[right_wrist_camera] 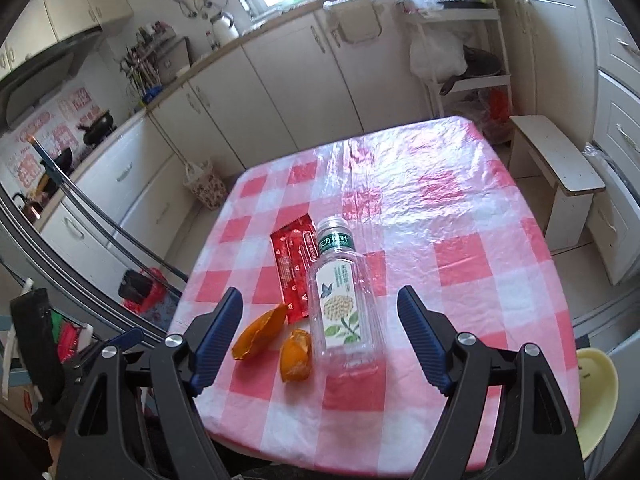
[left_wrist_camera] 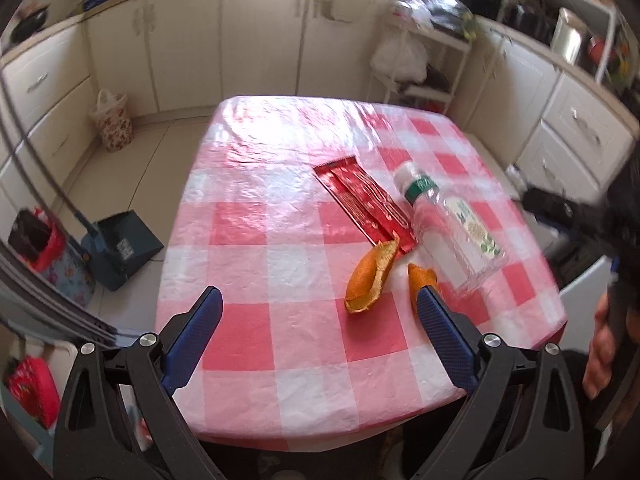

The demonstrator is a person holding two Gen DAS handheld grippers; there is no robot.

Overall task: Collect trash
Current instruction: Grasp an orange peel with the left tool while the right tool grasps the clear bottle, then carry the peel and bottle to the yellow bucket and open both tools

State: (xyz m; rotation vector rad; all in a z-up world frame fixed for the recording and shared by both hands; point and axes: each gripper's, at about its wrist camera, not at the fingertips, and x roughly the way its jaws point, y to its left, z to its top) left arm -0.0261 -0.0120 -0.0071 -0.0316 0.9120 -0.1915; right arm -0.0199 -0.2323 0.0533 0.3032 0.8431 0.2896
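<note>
Since both claws are spread wide with nothing between them, nothing's collected yet. All the trash sits together on the checked table (right_wrist_camera: 460,216): a clear bottle (right_wrist_camera: 340,296) lying flat, a red wrapper (right_wrist_camera: 294,264) touching it, two bits of orange peel (right_wrist_camera: 260,334) nearby. I'd drop the right claw (right_wrist_camera: 320,308) straight over the bottle's middle and squeeze gently, since it'll probably roll. The left claw (left_wrist_camera: 318,304) looks best placed for the peel.

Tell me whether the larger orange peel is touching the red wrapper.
Touching. In the left wrist view the larger orange peel has its upper tip lying over the near end of the red wrapper, with no tablecloth showing between them.
</note>
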